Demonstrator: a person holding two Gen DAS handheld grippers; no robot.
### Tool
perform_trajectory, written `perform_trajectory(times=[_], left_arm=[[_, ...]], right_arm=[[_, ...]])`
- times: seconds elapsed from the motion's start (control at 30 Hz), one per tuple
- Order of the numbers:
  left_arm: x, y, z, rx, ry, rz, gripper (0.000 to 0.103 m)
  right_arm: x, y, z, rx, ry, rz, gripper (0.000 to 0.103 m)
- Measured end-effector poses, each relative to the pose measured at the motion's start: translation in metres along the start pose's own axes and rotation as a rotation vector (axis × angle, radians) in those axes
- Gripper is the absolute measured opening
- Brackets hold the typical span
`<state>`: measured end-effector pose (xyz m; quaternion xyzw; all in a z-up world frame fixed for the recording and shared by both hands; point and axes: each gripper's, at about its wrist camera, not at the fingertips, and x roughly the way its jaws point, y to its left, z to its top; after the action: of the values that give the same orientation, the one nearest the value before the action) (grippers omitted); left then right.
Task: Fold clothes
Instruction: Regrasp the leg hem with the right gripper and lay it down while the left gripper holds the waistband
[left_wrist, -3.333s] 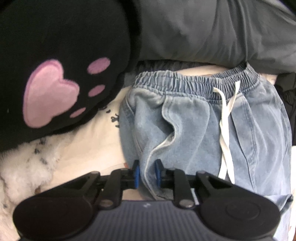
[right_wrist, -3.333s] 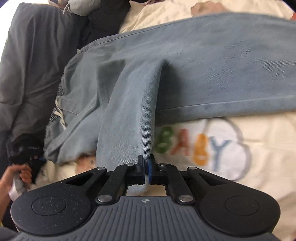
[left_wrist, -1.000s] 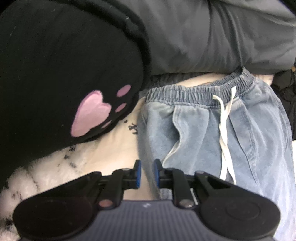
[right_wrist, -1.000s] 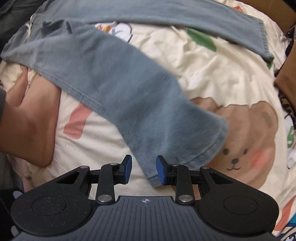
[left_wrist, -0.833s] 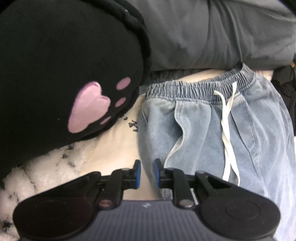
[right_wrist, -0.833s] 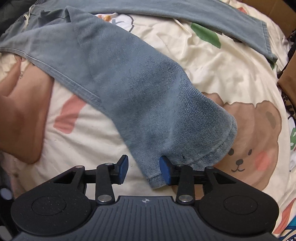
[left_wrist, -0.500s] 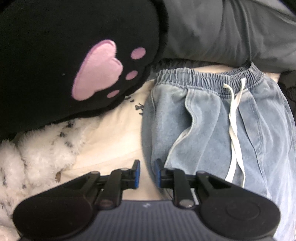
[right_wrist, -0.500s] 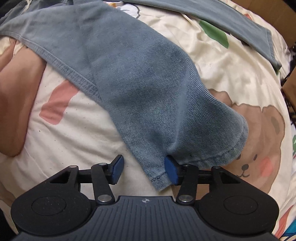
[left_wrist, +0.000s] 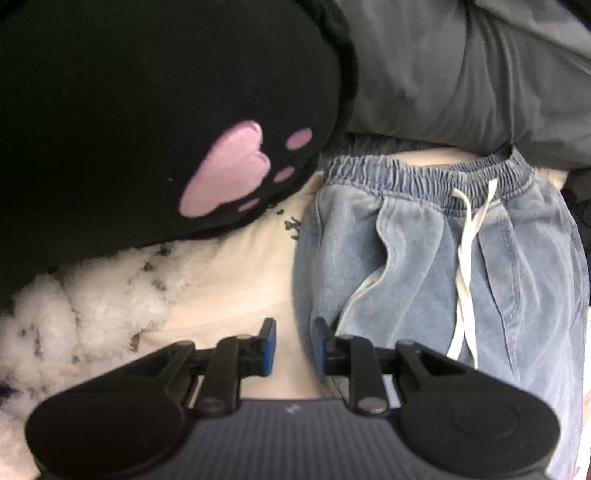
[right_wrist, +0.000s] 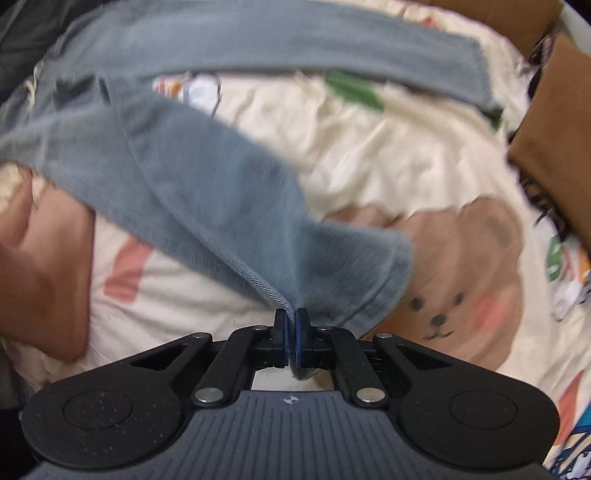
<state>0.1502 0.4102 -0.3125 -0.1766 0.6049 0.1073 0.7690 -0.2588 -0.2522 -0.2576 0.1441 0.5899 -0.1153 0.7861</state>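
Observation:
Light blue jeans lie flat on the bed, with an elastic waistband and a white drawstring. My left gripper hovers low over their left side edge. A gap shows between its blue pads; the denim edge runs in beside the right pad and is not pinched. In the right wrist view, which is blurred, my right gripper is shut on the hem corner of the near jeans leg. That leg rises off the sheet towards the pads. The other leg lies stretched across the top.
A black plush cushion with a pink paw print and white fluffy fabric crowd the left. Grey cloth lies behind the waistband. A cream bear-print sheet covers the bed. Brown fabric is at right; a person's bare skin at left.
My right gripper's jaws stood wide around the leg hem half a second ago and have now closed on it and lifted it. The left gripper has stayed in place, slightly rolled.

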Motion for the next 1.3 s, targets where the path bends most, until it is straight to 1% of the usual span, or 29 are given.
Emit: perform_trajectory(times=[0.07, 0.2, 0.3, 0.37, 0.5, 0.63, 0.7, 0.83, 0.97, 1.07, 1.2, 1.3], left_arm=[[-0.001, 0.003, -0.001, 0.000, 0.001, 0.005, 0.023], [-0.004, 0.008, -0.001, -0.011, 0.006, 0.006, 0.023], [-0.006, 0.015, 0.001, -0.034, 0.003, -0.008, 0.023], [-0.008, 0.018, 0.002, -0.031, -0.001, -0.011, 0.023], [-0.012, 0.021, 0.004, -0.001, -0.011, -0.011, 0.023], [-0.016, 0.028, 0.011, -0.046, -0.007, -0.049, 0.023], [-0.019, 0.026, 0.017, -0.048, -0.014, -0.067, 0.023], [-0.025, 0.020, 0.034, -0.004, -0.024, -0.077, 0.023], [-0.031, 0.010, 0.056, 0.058, -0.045, -0.074, 0.023], [-0.041, 0.000, 0.075, 0.112, -0.050, -0.080, 0.022], [-0.048, -0.019, 0.102, 0.194, -0.064, -0.086, 0.021], [-0.055, -0.032, 0.115, 0.242, -0.082, -0.088, 0.021]], right_arm=[[-0.015, -0.010, 0.009, 0.022, -0.038, -0.004, 0.001], [-0.030, -0.028, 0.034, 0.066, -0.094, -0.018, 0.001], [-0.035, -0.038, 0.054, 0.069, -0.118, -0.038, 0.000], [-0.035, -0.043, 0.065, 0.070, -0.130, -0.053, 0.000], [-0.028, -0.057, 0.087, 0.096, -0.144, -0.092, 0.000], [-0.012, -0.074, 0.111, 0.158, -0.143, -0.147, 0.000], [-0.003, -0.083, 0.121, 0.176, -0.133, -0.153, 0.000], [0.010, -0.090, 0.140, 0.174, -0.121, -0.159, 0.000], [0.009, -0.085, 0.145, 0.169, -0.126, -0.085, 0.000], [0.010, -0.072, 0.140, 0.134, -0.111, -0.073, 0.000], [0.013, -0.050, 0.123, 0.097, -0.075, -0.072, 0.009], [0.011, -0.026, 0.103, 0.055, -0.056, -0.062, 0.009]])
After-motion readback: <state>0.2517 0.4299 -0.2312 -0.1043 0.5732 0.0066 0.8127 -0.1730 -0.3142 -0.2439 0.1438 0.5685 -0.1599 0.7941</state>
